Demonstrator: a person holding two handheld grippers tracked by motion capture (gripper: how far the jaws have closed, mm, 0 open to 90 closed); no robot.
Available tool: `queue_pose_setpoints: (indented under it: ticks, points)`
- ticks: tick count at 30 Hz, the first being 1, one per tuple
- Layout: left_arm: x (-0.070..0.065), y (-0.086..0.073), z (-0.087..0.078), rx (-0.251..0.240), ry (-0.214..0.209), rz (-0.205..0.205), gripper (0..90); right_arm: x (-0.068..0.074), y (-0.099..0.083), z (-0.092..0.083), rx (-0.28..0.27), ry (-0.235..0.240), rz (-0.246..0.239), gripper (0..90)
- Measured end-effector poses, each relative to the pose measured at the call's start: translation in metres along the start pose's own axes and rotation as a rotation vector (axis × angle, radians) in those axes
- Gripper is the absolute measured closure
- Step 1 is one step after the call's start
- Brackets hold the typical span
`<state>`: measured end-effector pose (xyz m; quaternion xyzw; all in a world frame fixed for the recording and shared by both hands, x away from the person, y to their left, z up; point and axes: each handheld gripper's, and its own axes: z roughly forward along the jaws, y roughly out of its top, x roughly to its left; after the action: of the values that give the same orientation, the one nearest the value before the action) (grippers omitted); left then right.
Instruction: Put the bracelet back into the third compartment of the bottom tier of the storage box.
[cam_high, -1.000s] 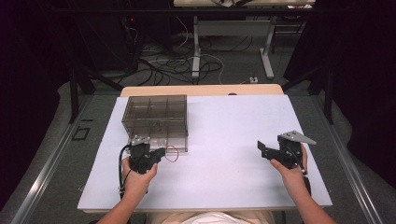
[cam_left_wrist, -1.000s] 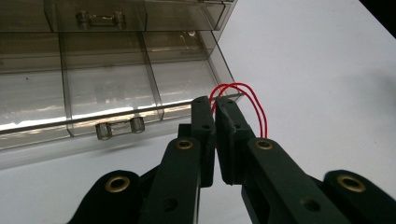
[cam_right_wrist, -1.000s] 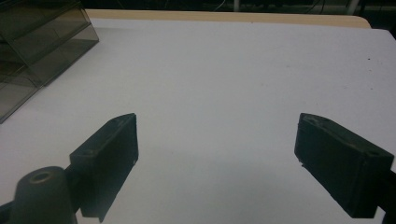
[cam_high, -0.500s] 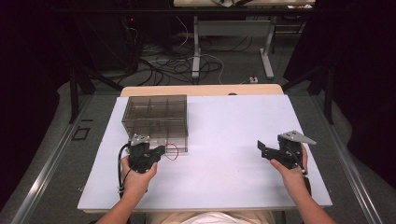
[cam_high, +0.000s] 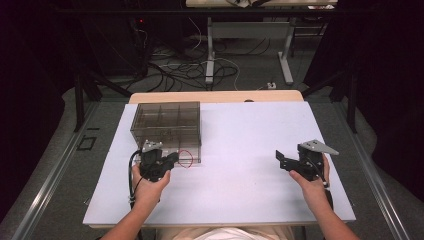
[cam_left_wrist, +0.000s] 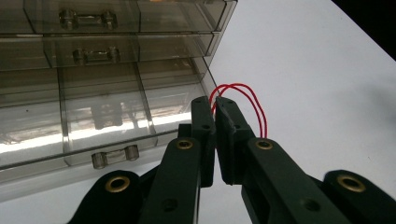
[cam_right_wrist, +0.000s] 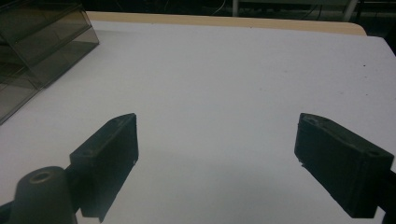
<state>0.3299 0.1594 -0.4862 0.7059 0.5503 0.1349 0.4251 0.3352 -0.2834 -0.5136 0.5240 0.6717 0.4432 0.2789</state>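
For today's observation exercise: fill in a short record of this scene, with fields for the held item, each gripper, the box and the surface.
Held item: red wire loop
Left gripper: shut on the wire, beside the box's near corner
Right gripper: open, nothing between its jaws
Box: clear drawer box, left part of the table
Surface: white table

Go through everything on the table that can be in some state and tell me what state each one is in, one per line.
left gripper: shut on the red wire loop
red wire loop: pinched between the jaws, arching out beside the box's corner
clear drawer box: upright on the table, drawers all pushed in
right gripper: open wide, nothing between its jaws
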Motion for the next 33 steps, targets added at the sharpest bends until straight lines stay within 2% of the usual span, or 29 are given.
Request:
queue_pose_setpoints:
  ticks: [5,9,17,24,33]
  points:
    - [0.001,0.004,0.003,-0.011,0.002,-0.002,86.9,0.001,0.000,0.000,-0.006,-0.004,0.018,13.2]
    - [0.000,0.008,0.007,-0.017,0.003,-0.009,86.9,0.000,0.000,-0.001,0.006,-0.003,0.015,13.2]
    - [-0.002,0.013,0.013,-0.024,0.007,-0.012,87.0,0.000,0.000,0.000,-0.006,-0.004,0.013,13.2]
    - [-0.005,0.019,0.023,-0.018,0.006,-0.017,86.9,-0.001,0.000,-0.001,0.005,-0.006,0.013,13.2]
    - [-0.005,0.022,0.033,-0.015,0.019,-0.027,86.9,-0.002,0.000,-0.001,-0.007,-0.004,0.009,13.3]
